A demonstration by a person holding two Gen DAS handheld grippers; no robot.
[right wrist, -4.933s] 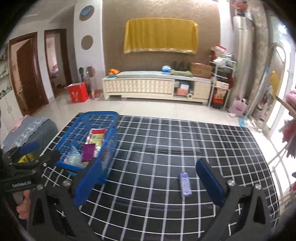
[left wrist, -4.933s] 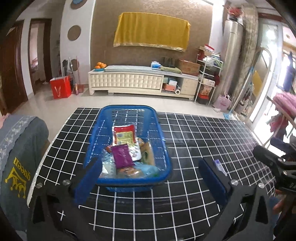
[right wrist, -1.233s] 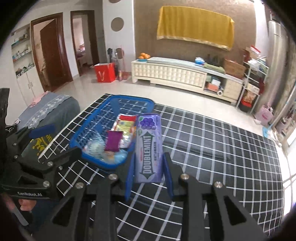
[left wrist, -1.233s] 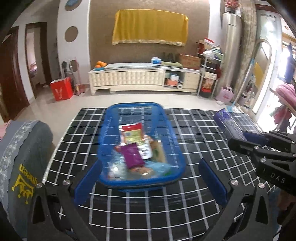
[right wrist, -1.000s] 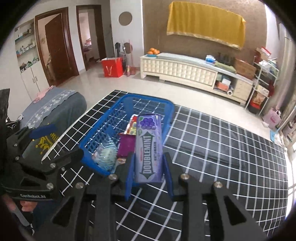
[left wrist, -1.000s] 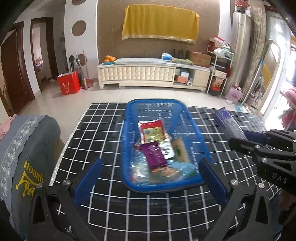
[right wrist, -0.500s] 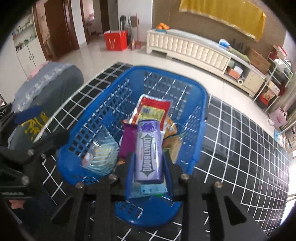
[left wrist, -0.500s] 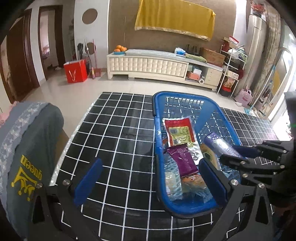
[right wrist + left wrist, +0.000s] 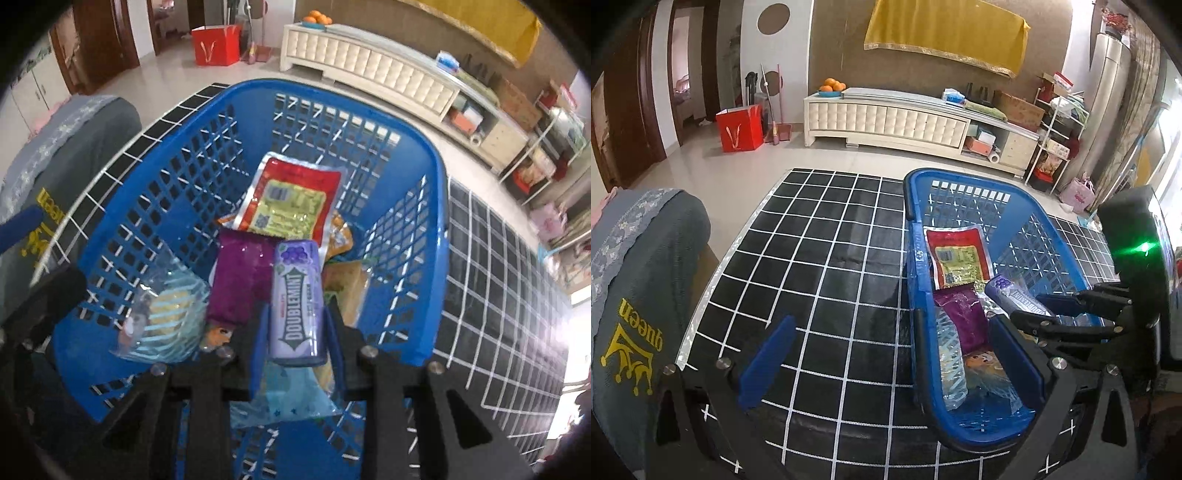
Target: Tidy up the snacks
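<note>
A blue plastic basket point(image 9: 960, 177) point(image 9: 122, 206) stands on the black grid-patterned table point(image 9: 820, 258). It holds several snack packets, among them a red and yellow pack point(image 9: 291, 199) point(image 9: 956, 254) and a purple pack point(image 9: 240, 280) point(image 9: 960, 317). My right gripper point(image 9: 295, 325) is shut on a purple Doublemint gum pack point(image 9: 297, 302) point(image 9: 1015, 295) and holds it low inside the basket, over the packets. My left gripper point(image 9: 890, 358) is open and empty; its right finger is inside the basket's near end, its left finger outside over the table.
A grey cushioned chair back point(image 9: 635, 295) with yellow "queen" lettering stands at the table's left edge. Beyond the table lie a tiled floor, a white cabinet point(image 9: 886, 122) and a red bag point(image 9: 738, 127).
My right gripper has carried the gum pack from the table's right side over the basket and lowered it inside. My left gripper has shifted left, so the basket now sits to its right.
</note>
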